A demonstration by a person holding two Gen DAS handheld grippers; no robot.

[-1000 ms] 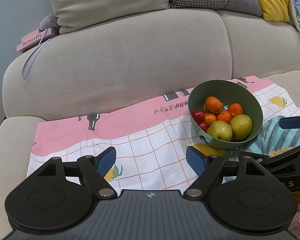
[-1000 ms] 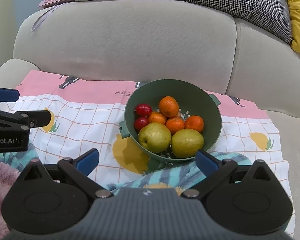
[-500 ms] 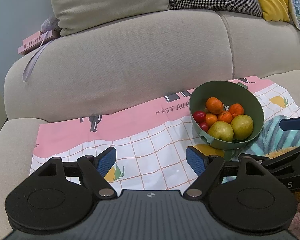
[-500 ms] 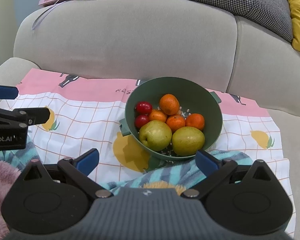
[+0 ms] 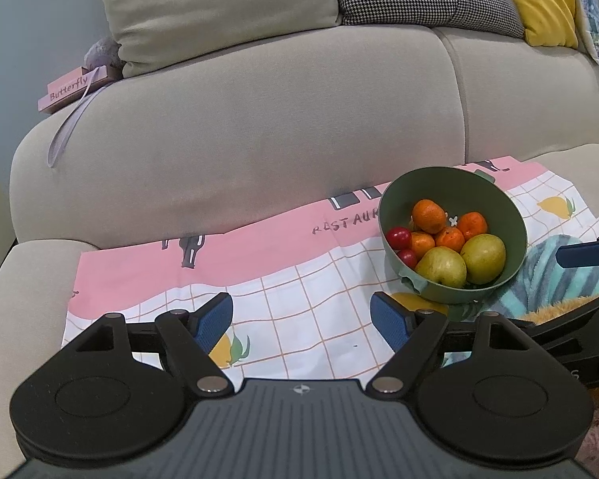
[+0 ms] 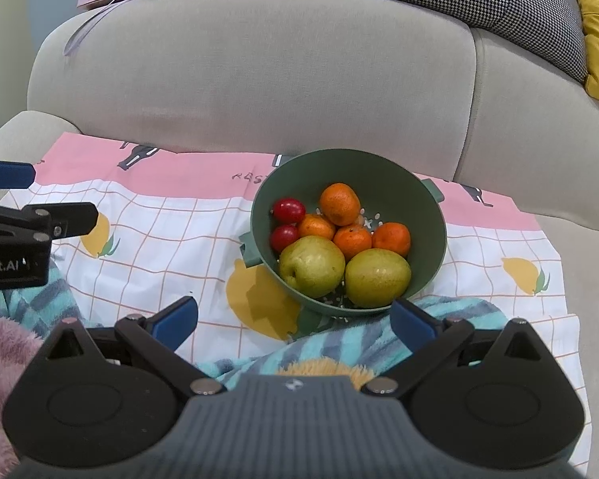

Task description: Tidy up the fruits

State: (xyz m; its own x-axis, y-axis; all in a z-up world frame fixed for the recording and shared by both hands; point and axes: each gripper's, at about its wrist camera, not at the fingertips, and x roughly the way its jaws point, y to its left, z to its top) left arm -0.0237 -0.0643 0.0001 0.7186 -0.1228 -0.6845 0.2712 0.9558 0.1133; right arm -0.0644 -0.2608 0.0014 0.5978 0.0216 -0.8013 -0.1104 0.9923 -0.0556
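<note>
While both claws gape empty, two pears (image 6: 341,269) lie sideways in the bowl (image 6: 431,255).

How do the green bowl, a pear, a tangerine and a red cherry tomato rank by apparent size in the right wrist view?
1. Green bowl
2. Pear
3. Tangerine
4. Cherry tomato

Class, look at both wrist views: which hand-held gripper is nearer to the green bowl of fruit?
Right. The right hand-held gripper faces the green bowl just ahead of its fingertips; the left hand-held gripper sits off to the bowl's left.
</note>
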